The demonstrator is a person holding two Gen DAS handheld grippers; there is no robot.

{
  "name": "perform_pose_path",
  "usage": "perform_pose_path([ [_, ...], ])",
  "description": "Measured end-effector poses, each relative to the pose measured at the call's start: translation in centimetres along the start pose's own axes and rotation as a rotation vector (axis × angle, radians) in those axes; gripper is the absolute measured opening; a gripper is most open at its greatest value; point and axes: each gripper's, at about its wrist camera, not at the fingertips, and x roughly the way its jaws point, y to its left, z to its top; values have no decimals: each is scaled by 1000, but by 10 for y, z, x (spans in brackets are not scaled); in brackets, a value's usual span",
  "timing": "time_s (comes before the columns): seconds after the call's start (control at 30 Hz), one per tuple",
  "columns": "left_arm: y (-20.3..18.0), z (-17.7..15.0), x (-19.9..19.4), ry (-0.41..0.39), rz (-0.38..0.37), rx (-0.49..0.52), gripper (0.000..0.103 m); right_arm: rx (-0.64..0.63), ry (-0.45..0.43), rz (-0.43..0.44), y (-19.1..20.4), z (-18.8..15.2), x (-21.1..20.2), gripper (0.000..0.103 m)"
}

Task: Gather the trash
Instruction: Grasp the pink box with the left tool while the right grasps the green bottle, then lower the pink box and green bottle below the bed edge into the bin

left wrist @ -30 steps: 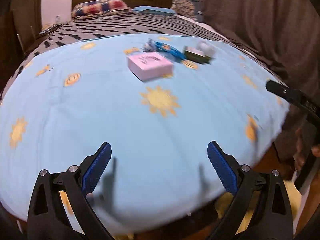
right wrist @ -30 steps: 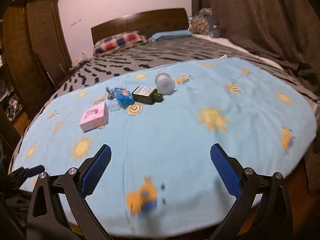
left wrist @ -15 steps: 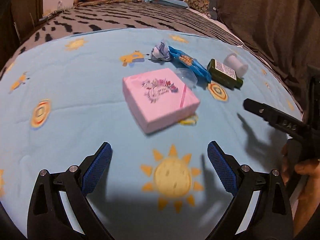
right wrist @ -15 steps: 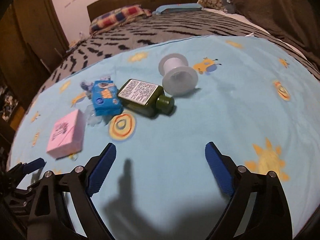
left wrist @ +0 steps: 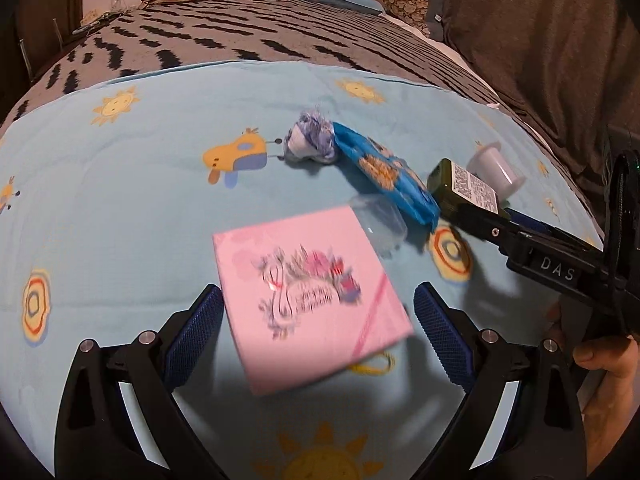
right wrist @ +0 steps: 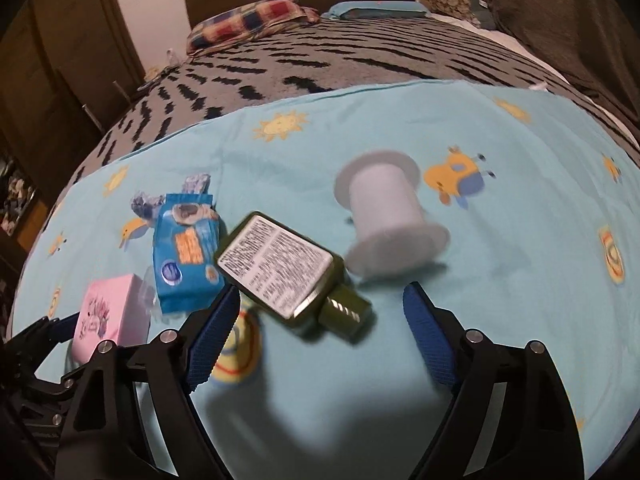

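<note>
A pink box [left wrist: 312, 296] lies on the light blue blanket [left wrist: 120, 200], between the fingers of my left gripper [left wrist: 318, 334]; the blue pads stand apart from it and the jaws are open. In the right wrist view a dark green bottle [right wrist: 288, 272] with a white label lies flat, its cap end between the fingers of my right gripper [right wrist: 320, 340]. Those jaws are closing, and the pads are clear of the bottle. A blue snack wrapper [right wrist: 186, 252], a crumpled blue-white wrapper [left wrist: 310, 140] and a white spool [right wrist: 388, 216] lie close by.
A clear plastic piece [left wrist: 380, 220] rests by the pink box's far corner. Beyond the blanket, a grey patterned bedspread [right wrist: 320, 60] runs to a checked pillow [right wrist: 256, 20] and headboard. A brown curtain [left wrist: 540, 40] hangs on the right and a wardrobe [right wrist: 60, 60] stands left.
Both grippers have moved forward over the blanket to the trash. The pink box now lies between the left fingers, the bottle between the right ones. The right jaws have narrowed.
</note>
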Motion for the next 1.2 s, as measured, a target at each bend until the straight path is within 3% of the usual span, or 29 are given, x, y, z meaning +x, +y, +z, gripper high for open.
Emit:
perform_pose_path([
  [0.07,0,4,4,5,18,2,85,-14,4,-2,2,5,5,85],
  [0.27,1,8,7,12,25,25,85,-25,7,-10,6,17,17,84],
  [0.33,3,8,6,13,20,29,84,-50,3,-18,10,16,17,73],
  [0.37,4,8,6,15,19,30,84,-66,-1,-22,14,15,16,58],
  [0.4,4,8,4,12,20,35,84,-80,-8,-37,17,14,14,51],
  [0.7,2,11,-25,-47,-6,47,83,-48,-37,-6,16,0,-14,50],
  [0.9,-10,0,-75,-107,-20,89,83,-68,-126,-21,23,-15,-76,50],
  [1.2,-32,-75,-149,-170,-66,178,83,-87,-185,-25,36,-86,-167,50],
])
